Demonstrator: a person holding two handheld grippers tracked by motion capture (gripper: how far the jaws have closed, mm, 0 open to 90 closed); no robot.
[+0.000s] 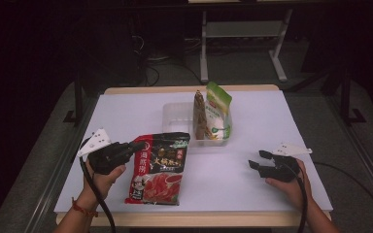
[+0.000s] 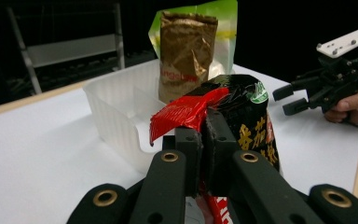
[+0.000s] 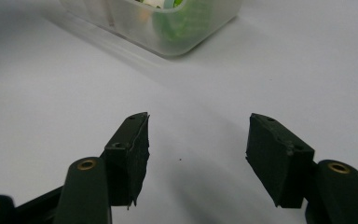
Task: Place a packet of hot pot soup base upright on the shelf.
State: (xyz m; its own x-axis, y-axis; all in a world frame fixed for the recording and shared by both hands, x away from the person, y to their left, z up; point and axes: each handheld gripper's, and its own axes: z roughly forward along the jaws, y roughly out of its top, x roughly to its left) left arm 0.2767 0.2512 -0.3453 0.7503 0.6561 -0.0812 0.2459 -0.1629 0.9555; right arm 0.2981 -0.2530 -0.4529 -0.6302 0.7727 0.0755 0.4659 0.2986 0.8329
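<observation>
A red and black snack bag [image 1: 158, 167] hangs from its left edge near the table's front, its lower part still by the tabletop. My left gripper [image 1: 138, 145] is shut on that edge; in the left gripper view the pads [image 2: 204, 140] pinch the bag's red and black foil [image 2: 242, 116]. A clear plastic tray [image 1: 175, 119] stands mid-table with a brown pouch [image 1: 200, 116] and a green and white pouch [image 1: 218, 114] upright in it. My right gripper [image 1: 260, 160] rests at the right, open, nothing between its fingertips [image 3: 130, 149].
The white tabletop [image 1: 252, 116] has free room left of the tray and between the two grippers. Dark floor and metal frame legs [image 1: 204, 48] lie beyond the far edge. The tray's corner [image 3: 168, 28] sits ahead of the right gripper.
</observation>
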